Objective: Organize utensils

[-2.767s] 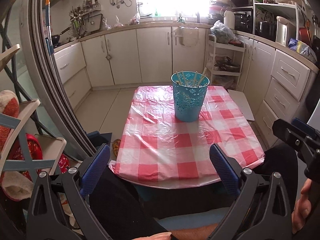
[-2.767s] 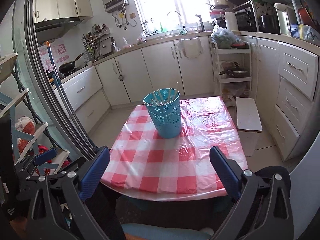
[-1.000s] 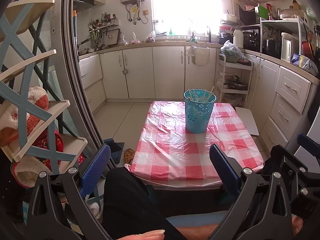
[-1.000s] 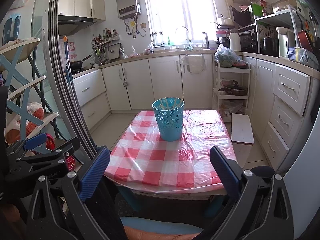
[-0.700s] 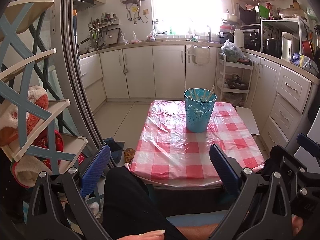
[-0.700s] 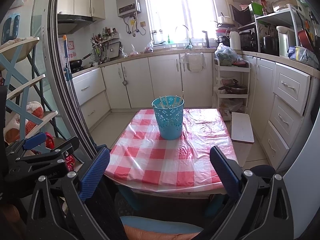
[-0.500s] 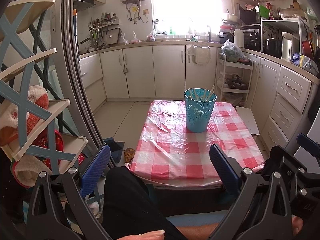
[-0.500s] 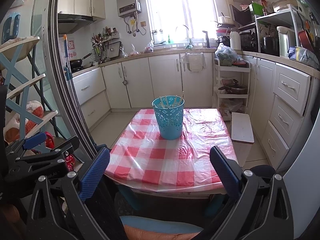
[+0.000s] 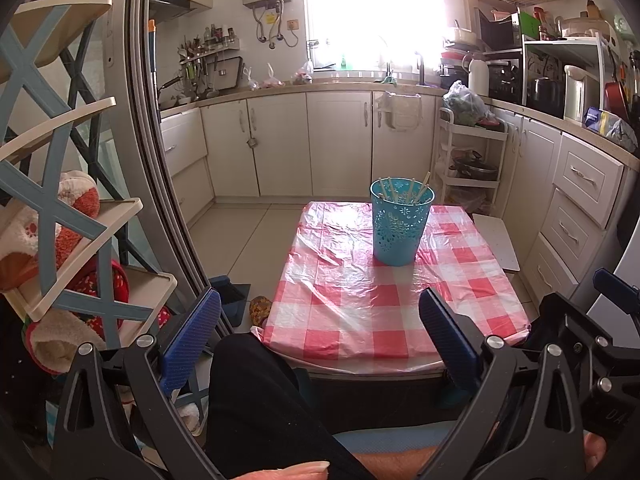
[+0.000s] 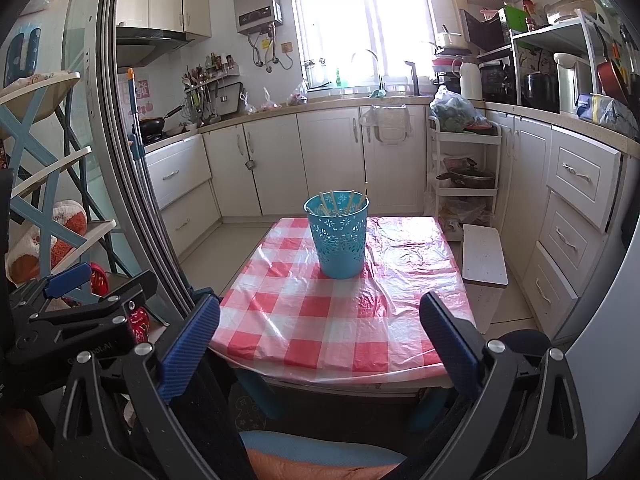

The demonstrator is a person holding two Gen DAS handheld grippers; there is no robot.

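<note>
A teal perforated holder [image 9: 401, 222] stands upright on the far half of a small table with a red-and-white checked cover [image 9: 396, 300]. Several pale chopsticks [image 9: 421, 187] stick up inside it. It also shows in the right wrist view [image 10: 339, 236], with the chopsticks [image 10: 347, 202] leaning in it. My left gripper [image 9: 320, 336] is open and empty, held back from the table's near edge above the person's lap. My right gripper [image 10: 320, 340] is open and empty, also short of the near edge. The left gripper's body shows at the left of the right wrist view [image 10: 76, 316].
A blue and cream shelf rack [image 9: 60, 216] with plush items stands at the left beside a sliding door frame [image 9: 160, 184]. White cabinets [image 9: 320, 140] line the back and right. A white rolling cart [image 9: 472, 160] and a white board [image 10: 484, 256] are near the table's right side.
Since 2.8 s ago both grippers have pulled back and risen, so the table and holder look smaller and farther. Over the last second nothing has visibly moved.
</note>
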